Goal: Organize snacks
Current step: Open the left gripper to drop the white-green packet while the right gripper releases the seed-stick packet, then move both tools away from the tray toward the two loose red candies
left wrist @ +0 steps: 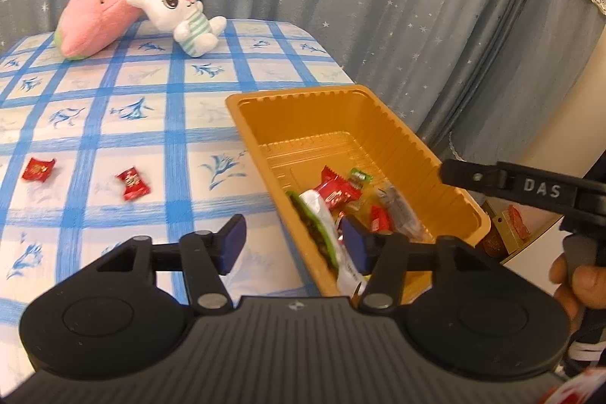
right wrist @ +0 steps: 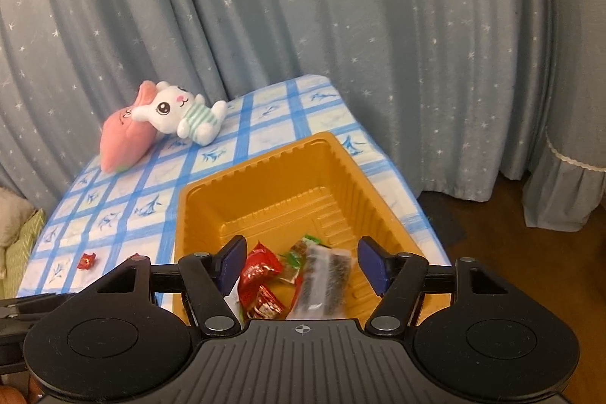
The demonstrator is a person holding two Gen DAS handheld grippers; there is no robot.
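A golden plastic tray (left wrist: pixel 295 97) (right wrist: pixel 265 163) stands at the right edge of the blue-checked table and holds several wrapped snacks. My left gripper (left wrist: pixel 294 247) is open and straddles the tray's near left wall. A green-and-white packet (left wrist: pixel 322 233) leans on that wall between the jaws, untouched by the pads. My right gripper (right wrist: pixel 302 265) is open over the tray. A clear packet with dark filling (right wrist: pixel 327 283) and a red packet (right wrist: pixel 259 269) lie below it. Two red candies (left wrist: pixel 38 169) (left wrist: pixel 132 183) lie loose on the cloth to the left.
A white rabbit plush (left wrist: pixel 181 10) (right wrist: pixel 178 116) and a pink plush (left wrist: pixel 98 17) lie at the table's far side against a grey starred curtain. The table ends just right of the tray. A hand (left wrist: pixel 575 286) holds the right tool's grip.
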